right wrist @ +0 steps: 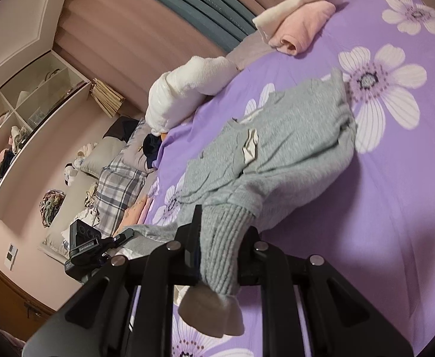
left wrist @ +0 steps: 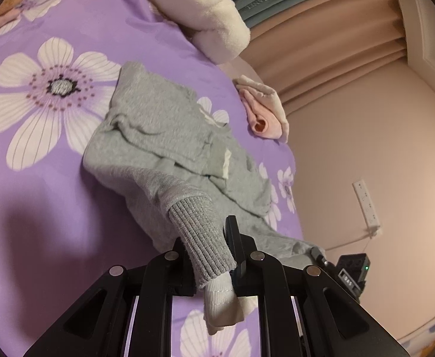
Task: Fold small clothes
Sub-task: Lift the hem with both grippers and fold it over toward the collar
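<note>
Sprawling across the purple floral bed (left wrist: 39, 208), the grey sweater (left wrist: 164, 131) lies rumpled, no fold made yet as I judge it. My left gripper (left wrist: 208, 253) pinches one ribbed cuff (left wrist: 202, 235); my right gripper (right wrist: 220, 247) pinches the other ribbed cuff (right wrist: 223, 238).

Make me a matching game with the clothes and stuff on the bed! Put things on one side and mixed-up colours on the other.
Things:
1. sweater
2. bedsheet
3. folded garment near the bed's edge
4. fluffy blanket

Colours:
A. pink and cream
B. grey
C. white
D. purple with big white flowers

Pairs: 1-B, 2-D, 3-A, 4-C

Bonus: the left gripper and the right gripper each pinch a ribbed cuff of the sweater.
</note>
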Available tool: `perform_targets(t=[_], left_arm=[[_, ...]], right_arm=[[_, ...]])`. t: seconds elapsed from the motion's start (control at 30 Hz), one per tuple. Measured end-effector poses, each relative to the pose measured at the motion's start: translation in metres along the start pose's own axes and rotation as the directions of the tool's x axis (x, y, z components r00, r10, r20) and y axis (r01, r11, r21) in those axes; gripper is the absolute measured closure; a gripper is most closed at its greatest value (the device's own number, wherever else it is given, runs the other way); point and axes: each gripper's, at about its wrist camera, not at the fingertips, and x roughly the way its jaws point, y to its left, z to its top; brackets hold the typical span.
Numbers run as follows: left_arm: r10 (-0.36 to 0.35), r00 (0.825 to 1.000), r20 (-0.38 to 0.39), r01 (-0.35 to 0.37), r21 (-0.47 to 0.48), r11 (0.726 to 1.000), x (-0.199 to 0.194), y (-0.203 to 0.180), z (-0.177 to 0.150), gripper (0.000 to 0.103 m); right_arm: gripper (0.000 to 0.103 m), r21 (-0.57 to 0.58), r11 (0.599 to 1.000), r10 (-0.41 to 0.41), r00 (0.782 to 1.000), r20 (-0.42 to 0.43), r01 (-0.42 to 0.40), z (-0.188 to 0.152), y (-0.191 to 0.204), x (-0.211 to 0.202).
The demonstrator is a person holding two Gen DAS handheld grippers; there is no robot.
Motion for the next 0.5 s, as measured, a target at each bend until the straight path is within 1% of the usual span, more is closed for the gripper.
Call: perform_targets(t=[0.23, 0.5], left_arm=[[-0.016, 0.999, 0.037, 0.016, 0.004, 1.0, 0.007, -0.007, 0.032, 0.091], [-0.023, 0.997, 0.069, 0.023, -0.002, 1.0, 0.028, -0.013, 0.082, 0.091]], right_arm=[[0.087, -0.031, 0.999, -0.01, 0.999, 0.035, 0.011, 0.037, 0.007, 0.013], [0.087, -0.033, 0.999, -0.017, 0.997, 0.076, 0.019, 0.087, 0.006, 0.035]])
